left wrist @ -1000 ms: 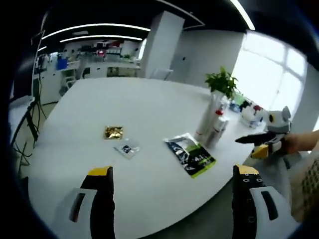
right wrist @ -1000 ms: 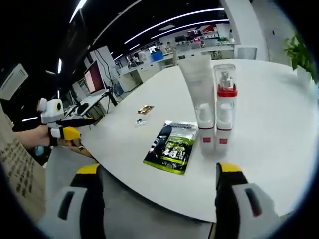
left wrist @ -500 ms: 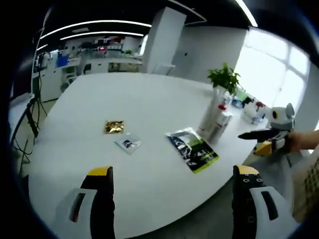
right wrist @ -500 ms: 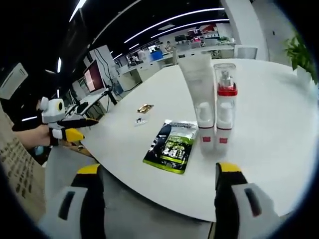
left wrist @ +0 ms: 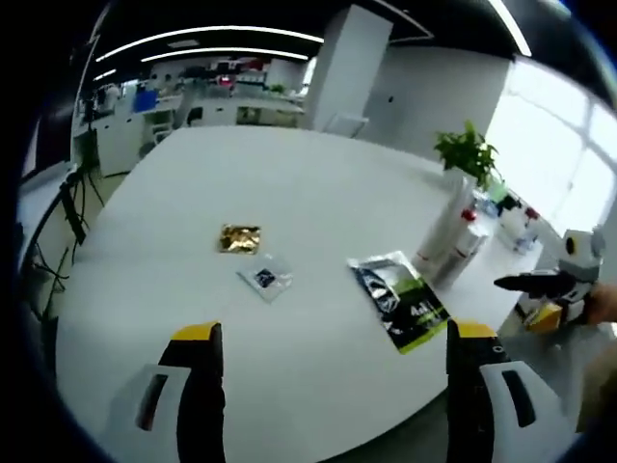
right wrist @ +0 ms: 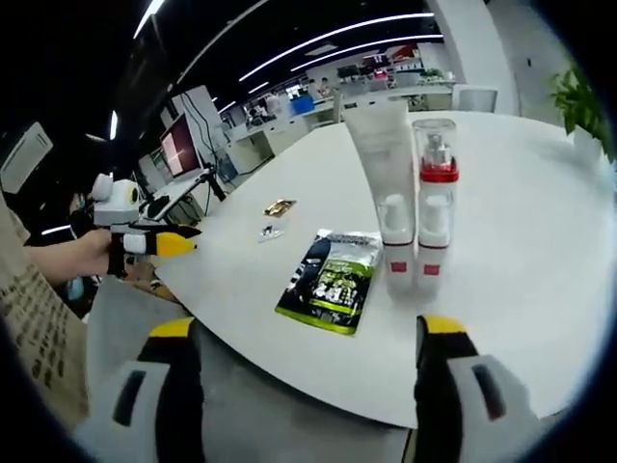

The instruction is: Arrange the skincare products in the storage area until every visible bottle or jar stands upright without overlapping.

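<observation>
on my right gripper view the right gripper hangs with its jaws spread wide and empty off the edge of the round white table; just beyond it a white squeeze tube and a clear spray bottle with a red collar stand upright side by side, maybe touching; a flat green-and-black sachet lies just left of them. my left gripper is likewise spread and empty over the near edge; a small gold foil packet and a small clear packet lie flat near mid-table, apart from each other.

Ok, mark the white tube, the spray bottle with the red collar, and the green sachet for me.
white tube (right wrist: 383, 172), right gripper view, mid body.
spray bottle (right wrist: 436, 207), right gripper view, white body below the red collar.
green sachet (right wrist: 331, 282), right gripper view, centre of the pack.
</observation>
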Motion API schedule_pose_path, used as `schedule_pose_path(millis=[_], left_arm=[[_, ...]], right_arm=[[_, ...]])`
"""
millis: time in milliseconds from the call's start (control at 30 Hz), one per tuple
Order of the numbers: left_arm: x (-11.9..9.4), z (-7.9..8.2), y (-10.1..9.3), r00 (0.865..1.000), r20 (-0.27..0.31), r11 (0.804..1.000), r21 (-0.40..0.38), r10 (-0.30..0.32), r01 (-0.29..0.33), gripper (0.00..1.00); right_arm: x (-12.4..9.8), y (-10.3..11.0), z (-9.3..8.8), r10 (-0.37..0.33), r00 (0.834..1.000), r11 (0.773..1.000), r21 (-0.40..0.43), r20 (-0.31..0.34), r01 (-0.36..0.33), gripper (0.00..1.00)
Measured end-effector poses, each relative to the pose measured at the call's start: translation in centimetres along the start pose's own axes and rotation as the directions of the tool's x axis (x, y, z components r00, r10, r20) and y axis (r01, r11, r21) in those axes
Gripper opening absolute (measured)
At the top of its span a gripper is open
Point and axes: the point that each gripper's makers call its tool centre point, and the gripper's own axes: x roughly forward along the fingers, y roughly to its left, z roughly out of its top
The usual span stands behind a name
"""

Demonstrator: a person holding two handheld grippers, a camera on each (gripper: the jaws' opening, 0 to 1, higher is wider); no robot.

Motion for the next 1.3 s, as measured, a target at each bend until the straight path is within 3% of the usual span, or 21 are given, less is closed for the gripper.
schedule_pose_path(millis=[467, 600, 667, 867, 1300], left_arm=[[5.8, 0.0, 2.3, 0.988, -0.088, 0.991, -0.035, 0.125, -0.129, 0.87], [7.3, 0.0, 3.0, 0.977, -0.113, 0.982, -0.042, 0.178, -0.184, 0.85], [7.7, -0.1, 3.7, 0.963, -0.125, 0.967, -0.066, 0.238, -0.248, 0.85], [9.3, -0.7, 4.5, 0.947, -0.163, 0.948, -0.115, 0.275, -0.295, 0.77], [11.4, 0.4, 6.0, 0.914, -0.169, 0.921, -0.069, 0.369, -0.385, 0.66]], right_arm=[[0.2, -0.2, -0.3, -0.018, 1.000, 1.000, -0.021, -0.023, 0.018, 0.92], [0.2, -0.5, -0.3, -0.030, 0.999, 1.000, -0.006, -0.020, 0.030, 0.92], [0.2, -0.7, -0.4, -0.037, 0.999, 0.999, 0.003, -0.019, 0.037, 0.92], [0.1, -1.1, -0.4, -0.055, 0.998, 0.998, 0.018, -0.020, 0.055, 0.91], [0.2, -1.7, -0.5, -0.084, 0.996, 0.996, 0.040, -0.026, 0.085, 0.90]])
